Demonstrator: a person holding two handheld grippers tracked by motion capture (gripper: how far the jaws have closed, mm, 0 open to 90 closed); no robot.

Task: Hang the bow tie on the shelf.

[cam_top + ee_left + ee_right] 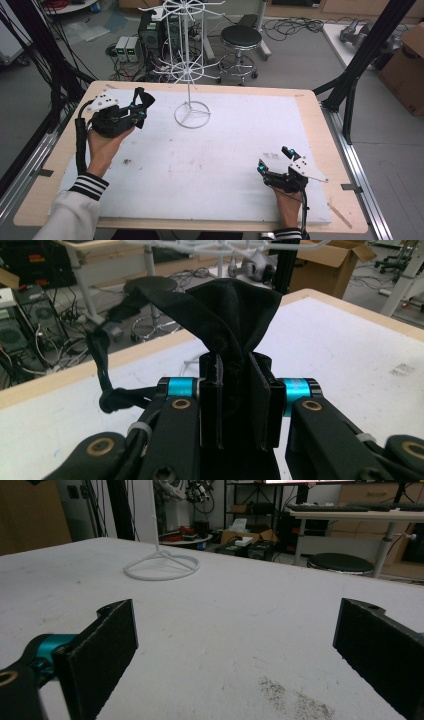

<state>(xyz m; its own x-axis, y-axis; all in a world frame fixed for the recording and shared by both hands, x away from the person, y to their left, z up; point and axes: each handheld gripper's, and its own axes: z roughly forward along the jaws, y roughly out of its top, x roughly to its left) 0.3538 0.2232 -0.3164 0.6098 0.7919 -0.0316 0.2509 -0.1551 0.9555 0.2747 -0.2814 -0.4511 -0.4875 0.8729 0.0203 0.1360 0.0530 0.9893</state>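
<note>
Left claw: clamped on a black pouch — left of the white rack.
Right claw: wide apart, empty — near the rack's right.
Tip: likely hang the pouch by its cord.

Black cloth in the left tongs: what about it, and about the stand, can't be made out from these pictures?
- Black cloth: left gripper view, its lower part is hidden between the jaws of the left tongs; what kind of item it is cannot be told.
- Same cloth, high view: too small and dark against the tongs to read its shape.
- White wire stand: high view, top cut off by the upper edge; right gripper view, pole cut off above the ring base.
</note>
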